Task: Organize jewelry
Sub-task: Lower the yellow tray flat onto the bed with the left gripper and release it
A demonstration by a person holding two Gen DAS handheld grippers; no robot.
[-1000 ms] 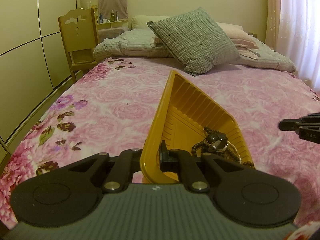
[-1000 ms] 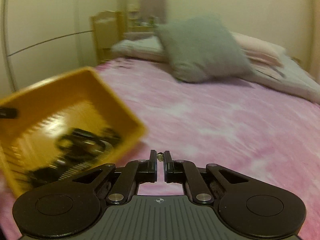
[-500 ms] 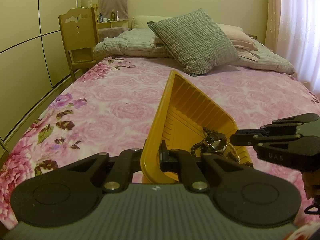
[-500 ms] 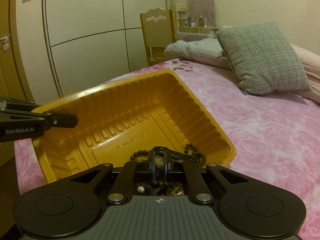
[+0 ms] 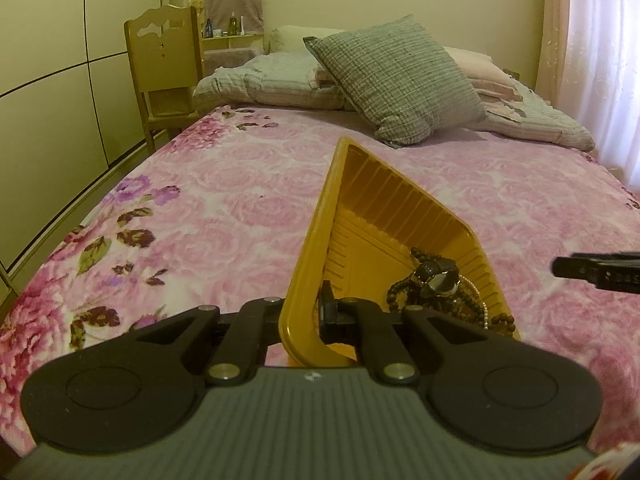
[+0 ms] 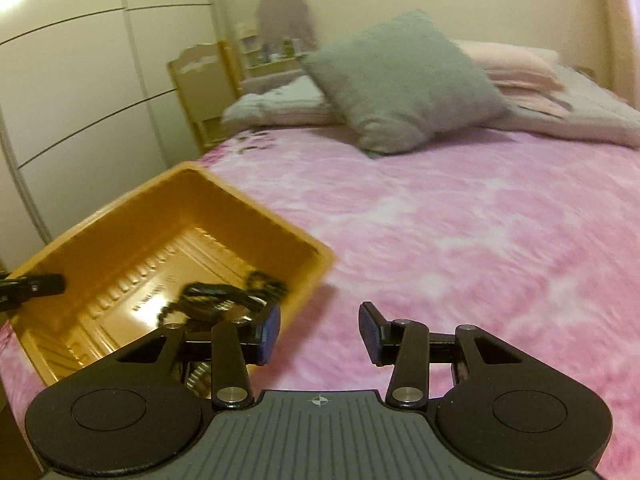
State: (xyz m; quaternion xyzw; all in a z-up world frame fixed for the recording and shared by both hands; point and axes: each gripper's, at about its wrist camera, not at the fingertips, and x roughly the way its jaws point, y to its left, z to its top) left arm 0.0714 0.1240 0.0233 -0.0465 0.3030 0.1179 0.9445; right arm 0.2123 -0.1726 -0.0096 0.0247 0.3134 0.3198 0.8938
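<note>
Setting: a bed covered by a pink floral blanket [image 5: 240, 200], seen from two cameras, one mounted on each handheld gripper.
Tray: a yellow ribbed plastic tray [image 5: 384, 216] is on the blanket, tilted so that one long side is raised, with its open side facing the right-hand view.
Left gripper: the left gripper [image 5: 310, 312] is pinched tight on the near rim of the tray, one finger outside the wall and one inside.
Jewelry: a tangle of dark beaded strands [image 5: 404, 296], a thin pale chain and a dark watch-like piece [image 5: 438, 278] lies gathered in the low corner of the tray, to the right of the left gripper's inner finger.
Right gripper: the right gripper [image 6: 319, 332] has its jaws parted to a middling gap, having just been opening, and nothing lies between them.
Right gripper position: it is over the bare blanket just beside the tray's corner, with its left finger [image 6: 268, 330] in front of that corner. In the left view only its black tip shows, at the right edge, apart from the tray.
Right view: blurred, so the jewelry pile shows only as a dark smear.
Background: a grey checked cushion [image 5: 396, 88] leans on folded bedding at the head of the bed.
Left side: a wooden chair [image 5: 164, 68] stands by pale wardrobe doors [image 5: 60, 80].
Right side: a sheer curtain [image 5: 600, 60] hangs at the right.
</note>
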